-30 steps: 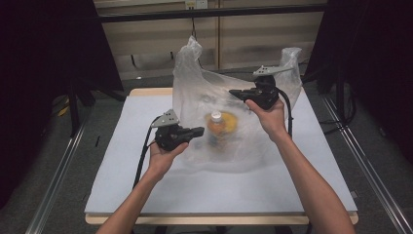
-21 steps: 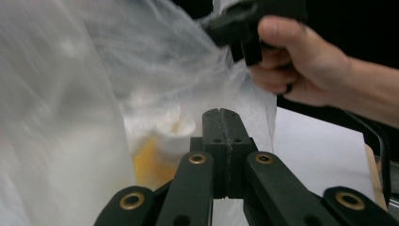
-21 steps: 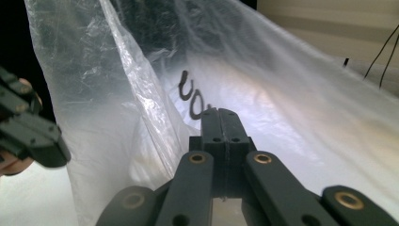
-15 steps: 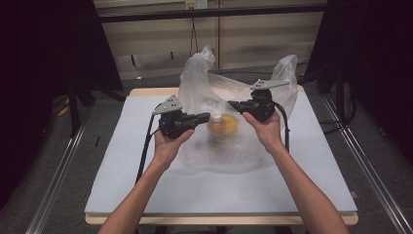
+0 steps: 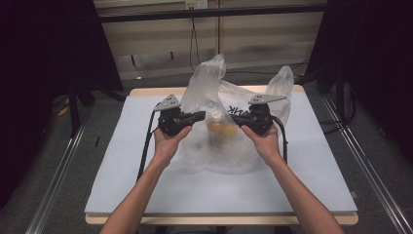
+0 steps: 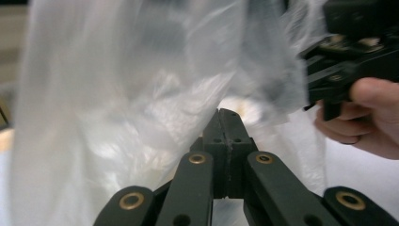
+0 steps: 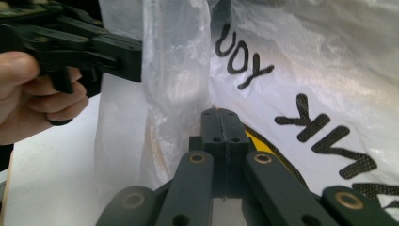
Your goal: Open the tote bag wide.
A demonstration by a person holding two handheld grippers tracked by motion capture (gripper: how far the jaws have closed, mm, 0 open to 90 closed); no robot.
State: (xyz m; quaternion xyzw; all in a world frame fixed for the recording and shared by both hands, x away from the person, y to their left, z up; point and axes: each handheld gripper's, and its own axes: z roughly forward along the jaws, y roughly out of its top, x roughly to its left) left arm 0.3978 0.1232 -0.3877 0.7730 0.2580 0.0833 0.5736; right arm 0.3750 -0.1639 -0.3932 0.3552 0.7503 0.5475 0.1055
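Observation:
A clear plastic bag (image 5: 214, 87) with black lettering stands in the middle of the white table top (image 5: 146, 190), both handles sticking up. Through the film I see a bottle with an orange-yellow body (image 5: 217, 127). My left gripper (image 5: 202, 115) points right into the bag's left side, and my right gripper (image 5: 233, 118) points left into its right side, so the tips nearly face each other. In the left gripper view the jaws (image 6: 228, 112) are pressed together in the film. In the right gripper view the jaws (image 7: 219, 112) are also closed, at a fold of the bag (image 7: 179, 70).
The table top has a wooden rim (image 5: 146, 91) at the back. Metal rails (image 5: 58, 175) run along both sides of the table, with dark curtains beyond. Black cables (image 5: 146, 146) trail from both grippers over the table.
The left gripper rose from the front left up to the bag. Both grippers moved inward toward each other, and the bag's sides bunched together and stood taller.

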